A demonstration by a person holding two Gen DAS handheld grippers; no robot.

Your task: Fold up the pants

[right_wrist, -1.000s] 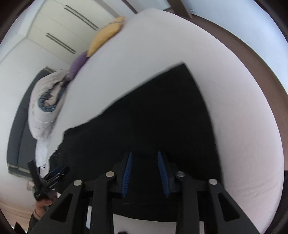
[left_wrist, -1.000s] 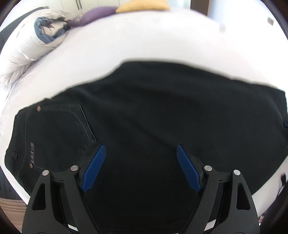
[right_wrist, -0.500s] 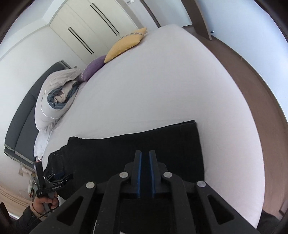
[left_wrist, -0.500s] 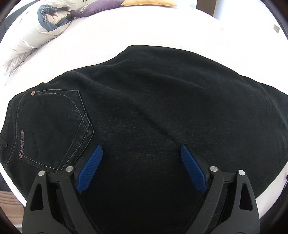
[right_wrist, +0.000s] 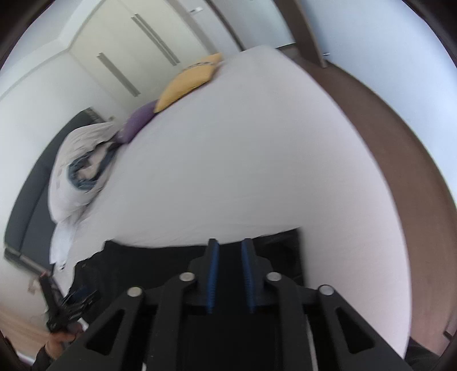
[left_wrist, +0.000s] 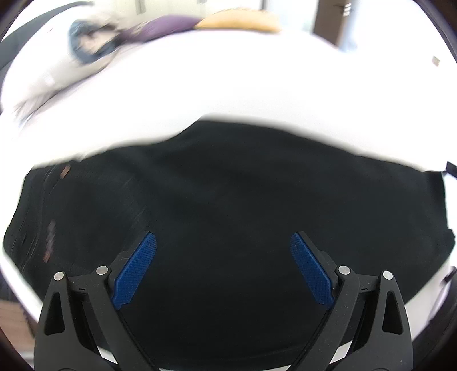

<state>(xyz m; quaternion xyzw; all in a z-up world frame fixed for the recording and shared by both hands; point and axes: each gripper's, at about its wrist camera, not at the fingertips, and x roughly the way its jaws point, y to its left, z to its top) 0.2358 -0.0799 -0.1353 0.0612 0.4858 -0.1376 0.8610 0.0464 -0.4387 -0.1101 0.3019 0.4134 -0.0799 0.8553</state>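
Left wrist view: left gripper (left_wrist: 223,266) spread wide, empty, hovering above the folded black denim pants (left_wrist: 228,199) on the white bed (left_wrist: 228,80).
Right wrist view: right gripper (right_wrist: 230,276) has just been parting, nothing between; pants below it. Fold released, likely next fold.

Left gripper (left_wrist: 223,254) hangs over the black pants (left_wrist: 228,199), jaws spread wide after opening further, nothing between the blue pads (left_wrist: 134,271). Pants lie flat on the white bed (left_wrist: 214,80). Purple pillow (left_wrist: 168,24) and yellow pillow (left_wrist: 240,21) at the far edge, blurred.
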